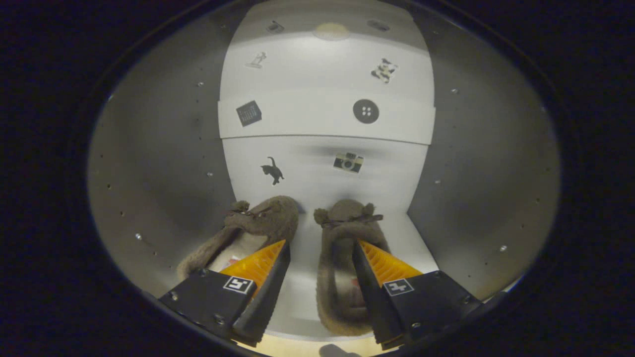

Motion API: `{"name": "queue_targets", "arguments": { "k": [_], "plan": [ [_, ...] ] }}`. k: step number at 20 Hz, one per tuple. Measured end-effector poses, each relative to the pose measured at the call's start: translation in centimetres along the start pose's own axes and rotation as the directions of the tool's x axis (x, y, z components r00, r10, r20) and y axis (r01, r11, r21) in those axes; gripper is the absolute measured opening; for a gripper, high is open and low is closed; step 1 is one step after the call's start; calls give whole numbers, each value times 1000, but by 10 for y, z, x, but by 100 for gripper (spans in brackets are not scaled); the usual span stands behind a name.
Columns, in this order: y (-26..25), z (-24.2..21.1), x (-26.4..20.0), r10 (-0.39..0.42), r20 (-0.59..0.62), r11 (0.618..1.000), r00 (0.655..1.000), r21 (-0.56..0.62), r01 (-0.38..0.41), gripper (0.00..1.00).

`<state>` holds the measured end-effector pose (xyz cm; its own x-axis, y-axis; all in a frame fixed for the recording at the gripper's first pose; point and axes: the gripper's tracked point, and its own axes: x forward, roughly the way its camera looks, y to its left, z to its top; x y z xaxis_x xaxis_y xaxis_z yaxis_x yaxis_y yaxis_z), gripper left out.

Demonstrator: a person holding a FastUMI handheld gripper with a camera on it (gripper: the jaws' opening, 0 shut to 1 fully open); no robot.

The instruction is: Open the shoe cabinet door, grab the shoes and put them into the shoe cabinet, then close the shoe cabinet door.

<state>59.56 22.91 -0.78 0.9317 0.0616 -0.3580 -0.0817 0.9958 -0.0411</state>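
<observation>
1. My gripper (pixel 321 248) is open, fingers spread wide, nothing clamped between them.
2. I'm looking straight into the shoe cabinet (pixel 158 163). Grey side walls left and right, each with small screw or peg holes.
3. Both shoes are inside, on the cabinet's white bottom shelf (pixel 302 292). They're brown fuzzy slippers with small bows at the toe, toes pointing at the back wall.
4. Left slipper (pixel 258 223): lies angled, heel swung out toward the left wall. My left finger (pixel 263 277) overlaps its heel opening in the view; can't tell if it's touching.
5. Right slipper (pixel 342 238): lies roughly straight, heel near the shelf's front edge. My right finger (pixel 382 277) sits over its right rim; contact also unclear.
6. The two slippers are side by side, toes close together but apart, a strip of bare shelf between them. That strip runs down the gap between my fingers.
7. Back wall (pixel 327 79) is white, with an upper shelf edge (pixel 307 121) crossing it above the slippers.
8. Stickers on the back: black cat (pixel 272 170) and camera (pixel 348 162) just above the slipper toes; dark square (pixel 248 113) and button (pixel 366 111) on the shelf edge; two more small figures higher up, too small to identify.
9. Light wood strip shows below the shelf's front edge, between the finger bases.
</observation>
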Motion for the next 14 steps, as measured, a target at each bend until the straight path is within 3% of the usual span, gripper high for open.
{"name": "queue_targets", "arguments": {
  "k": [2, 4, 7, 11, 14],
  "plan": [
    [2, -2, -28, 14, 18, 1000, 1000, -27, -13, 84],
    [5, 1, -62, 26, 63, 999, 998, -47, -23, 85],
    [23, -8, -128, 102, 90, 993, 991, -71, -96, 89],
    [29, -17, -224, 134, 181, 989, 974, -84, -121, 92],
    [30, -30, -293, 169, 233, 985, 957, -83, -154, 100]
  ]
}}
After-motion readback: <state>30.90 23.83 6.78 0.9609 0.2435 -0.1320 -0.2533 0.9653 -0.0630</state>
